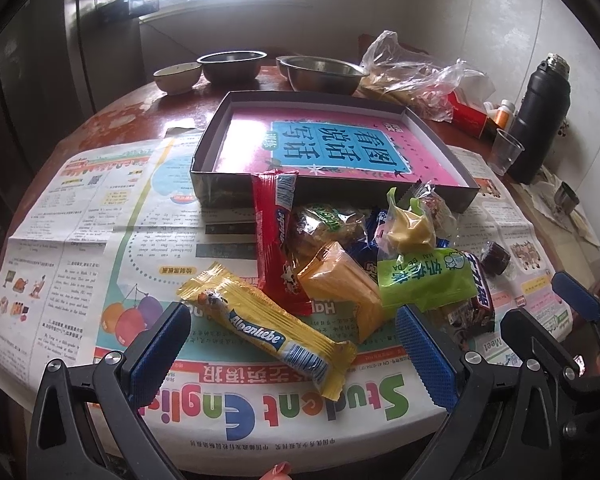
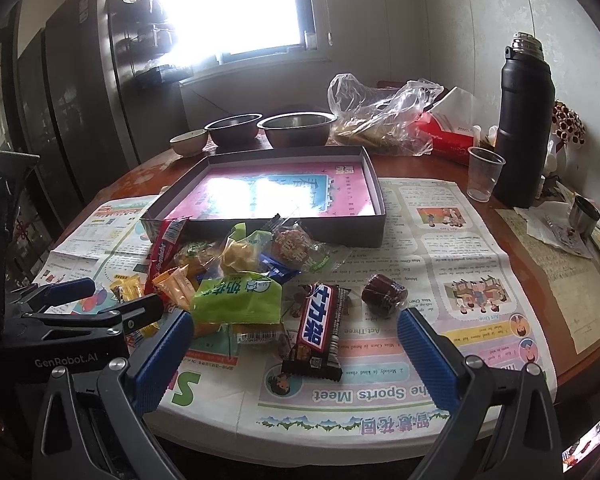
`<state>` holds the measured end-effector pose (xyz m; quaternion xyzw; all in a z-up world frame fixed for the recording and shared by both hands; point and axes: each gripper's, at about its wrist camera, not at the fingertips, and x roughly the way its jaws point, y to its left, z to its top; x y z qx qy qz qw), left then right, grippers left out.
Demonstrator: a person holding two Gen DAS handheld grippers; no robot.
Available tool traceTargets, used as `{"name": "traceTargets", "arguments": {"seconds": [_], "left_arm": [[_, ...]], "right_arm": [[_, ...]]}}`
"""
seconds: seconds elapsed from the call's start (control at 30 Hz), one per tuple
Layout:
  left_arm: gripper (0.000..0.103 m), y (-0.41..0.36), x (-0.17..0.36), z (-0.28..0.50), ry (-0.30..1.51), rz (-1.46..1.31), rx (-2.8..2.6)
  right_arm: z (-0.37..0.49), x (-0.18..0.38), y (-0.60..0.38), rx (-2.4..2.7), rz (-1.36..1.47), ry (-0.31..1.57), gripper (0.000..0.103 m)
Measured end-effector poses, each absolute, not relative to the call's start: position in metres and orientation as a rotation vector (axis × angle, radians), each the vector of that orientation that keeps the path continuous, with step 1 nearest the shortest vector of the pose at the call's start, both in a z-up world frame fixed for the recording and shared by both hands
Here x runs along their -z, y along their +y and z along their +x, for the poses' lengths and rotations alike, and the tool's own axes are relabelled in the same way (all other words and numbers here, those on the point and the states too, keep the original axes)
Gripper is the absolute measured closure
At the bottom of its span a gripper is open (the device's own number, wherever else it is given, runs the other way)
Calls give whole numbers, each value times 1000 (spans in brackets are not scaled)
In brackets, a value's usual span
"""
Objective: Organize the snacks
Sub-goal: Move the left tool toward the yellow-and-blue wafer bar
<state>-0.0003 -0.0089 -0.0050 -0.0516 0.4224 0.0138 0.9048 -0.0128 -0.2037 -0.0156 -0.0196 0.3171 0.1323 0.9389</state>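
While both tools hover above the newspaper (image 1: 100, 216), the left gripper (image 1: 292, 344) gapes wide around the yellow Alpenliebe bar (image 1: 268, 328), gripping nothing; the right gripper (image 2: 296, 344) gapes empty around the Snickers bar (image 2: 318, 332), snack pile (image 2: 236, 272) at 11 o'clock, shallow box (image 2: 268, 224) at 12.

Right gripper (image 2: 294, 344) agape over a dark Snickers bar (image 2: 319, 334) on newspaper (image 2: 440, 264), snack pile (image 2: 228, 272) alongside

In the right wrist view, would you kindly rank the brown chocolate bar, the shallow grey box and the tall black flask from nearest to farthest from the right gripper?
1. Brown chocolate bar, between the open fingers of the right gripper.
2. Shallow grey box, mid-table.
3. Tall black flask, far right.
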Motion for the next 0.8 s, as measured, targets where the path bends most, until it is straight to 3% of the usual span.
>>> {"name": "traceTargets", "arguments": {"seconds": [0.8], "left_arm": [[0, -13, 6, -5, 876, -99, -15]], "right_arm": [[-18, 18, -201, -255, -51, 653, 1]]}}
